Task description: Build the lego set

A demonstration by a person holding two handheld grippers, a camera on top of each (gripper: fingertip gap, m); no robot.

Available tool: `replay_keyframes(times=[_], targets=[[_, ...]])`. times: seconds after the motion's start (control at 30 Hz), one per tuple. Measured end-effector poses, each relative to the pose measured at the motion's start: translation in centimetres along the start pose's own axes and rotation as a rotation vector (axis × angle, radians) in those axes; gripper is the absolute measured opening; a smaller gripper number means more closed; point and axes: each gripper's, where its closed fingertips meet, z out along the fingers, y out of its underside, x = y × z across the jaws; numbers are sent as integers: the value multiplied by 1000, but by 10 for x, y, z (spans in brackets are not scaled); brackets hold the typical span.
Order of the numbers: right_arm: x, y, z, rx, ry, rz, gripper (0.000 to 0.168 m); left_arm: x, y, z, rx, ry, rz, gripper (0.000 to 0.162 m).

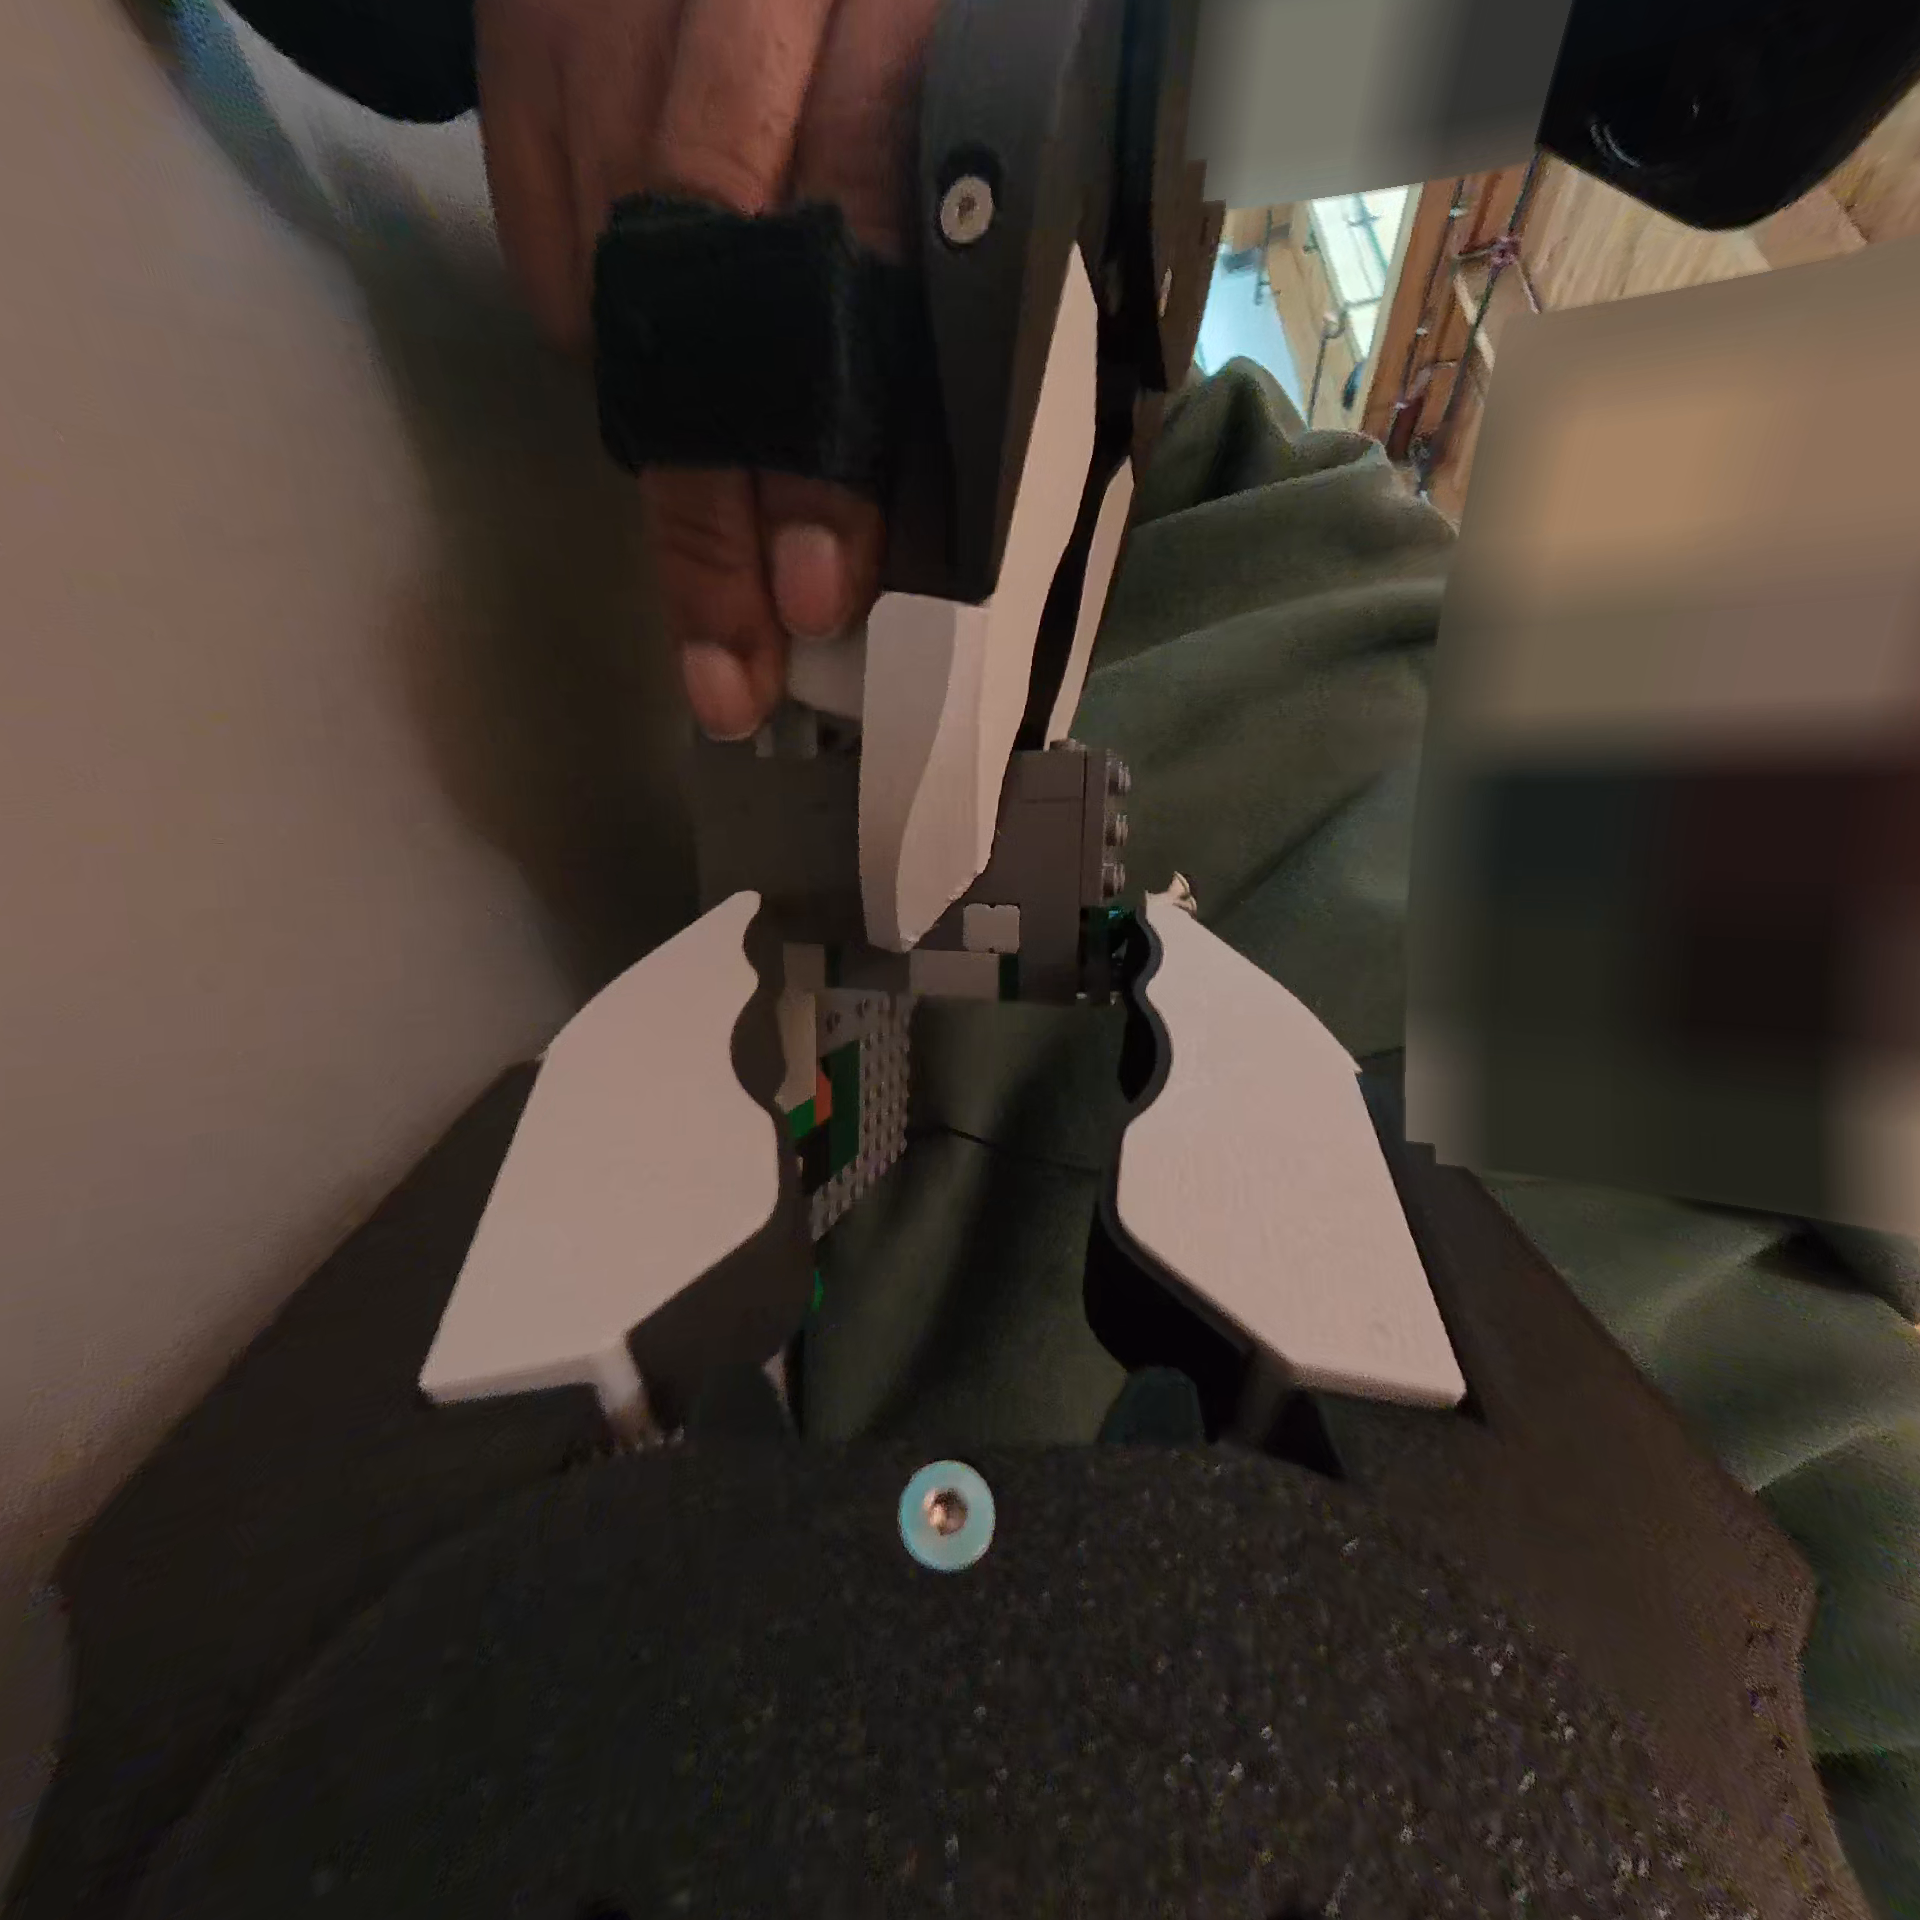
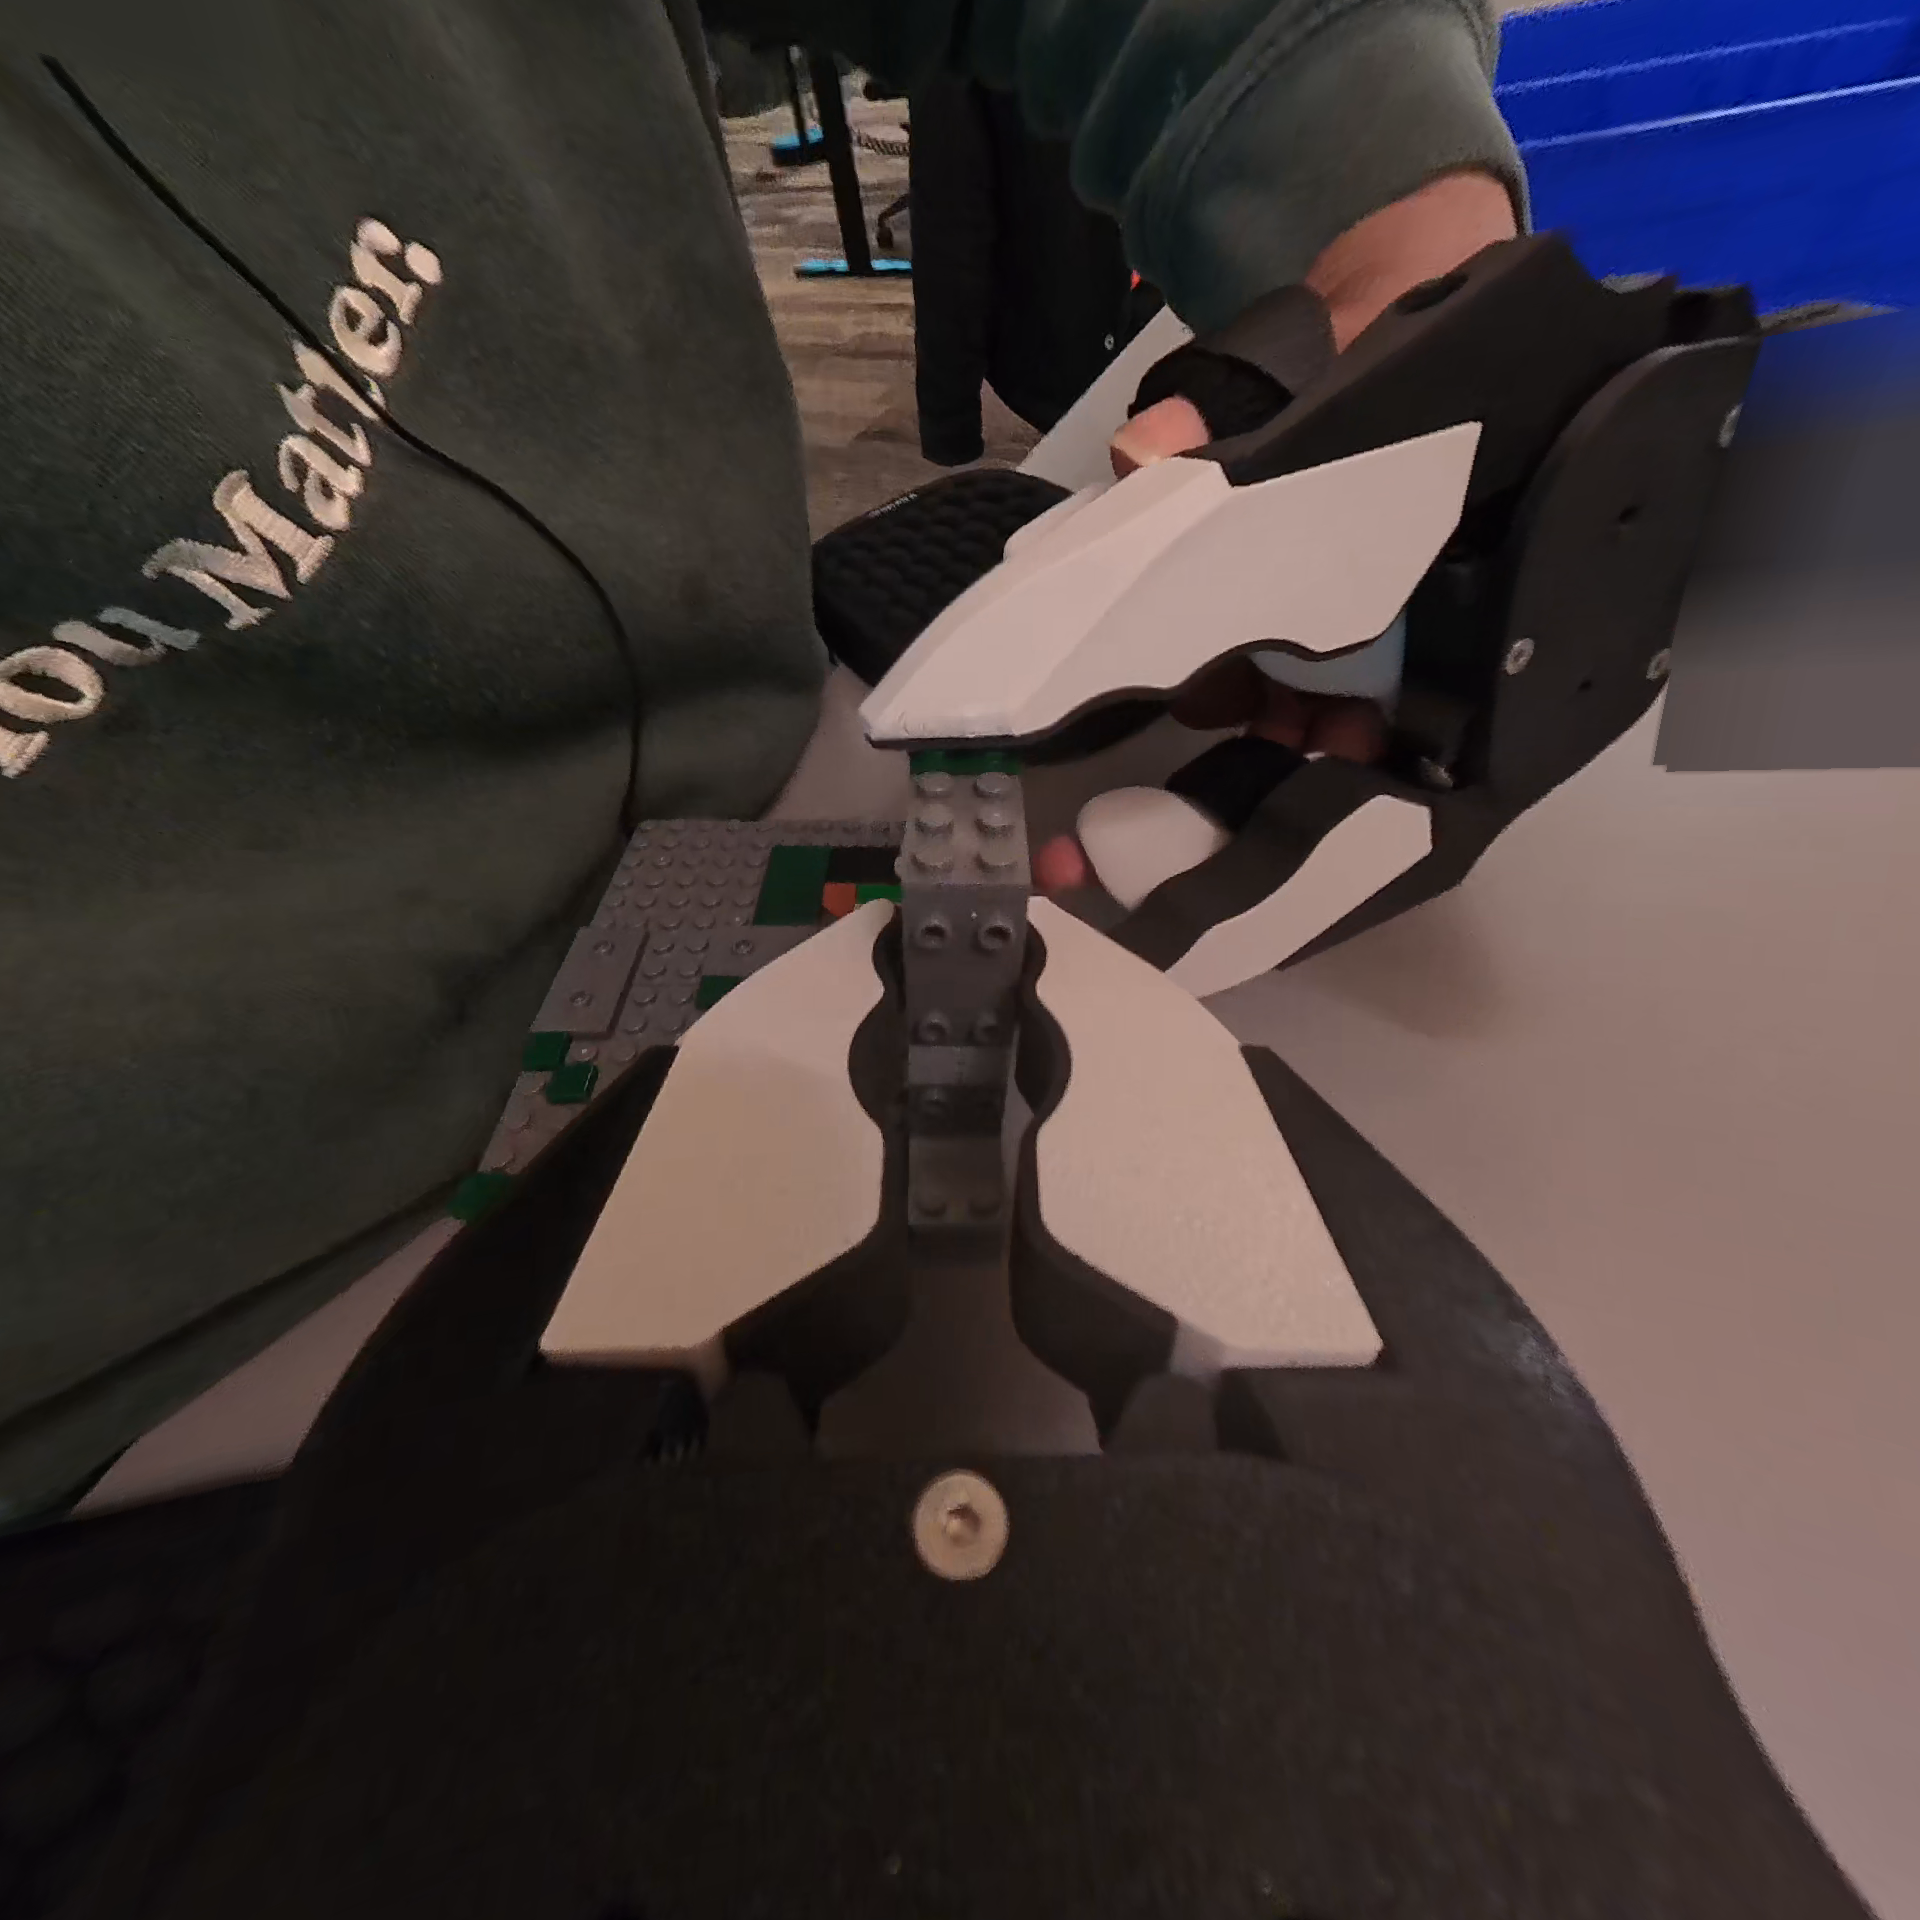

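A grey Lego brick stack (image 2: 961, 997) with a green plate on its far end lies between my right gripper's (image 2: 961, 920) fingers, which are shut on it. It sits over a grey studded baseplate (image 2: 675, 914) carrying green, black and orange tiles. My left gripper (image 2: 1039, 852) is open wide at the far end of the stack, and its upper fingertip touches the green plate. In the left wrist view, my left gripper (image 1: 951, 925) spans the grey stack (image 1: 1049, 831) and the baseplate (image 1: 868, 1091), while the right gripper (image 1: 997, 831) reaches down from above.
A person in a dark green sweatshirt (image 2: 312, 623) sits close on the left, against the baseplate. The white table (image 2: 1558, 1195) spreads to the right. A blue bin (image 2: 1714, 135) stands at the back right. A black mesh pad (image 2: 925, 561) lies behind the build. Less than 4 cm separates the two grippers' tips.
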Motion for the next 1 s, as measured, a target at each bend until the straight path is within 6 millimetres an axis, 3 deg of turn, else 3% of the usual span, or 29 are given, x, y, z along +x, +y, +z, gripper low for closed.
replay_keyframes(times=[0.43, 1.0], targets=[[-18, 9, 10, 43, -25, 58, 16, -6, 11, 14, 29, 58, 39, 55], [-6, 2, -5, 42, 31, 28, 17, 6, -9, 6, 17, 0, 118, 47]])
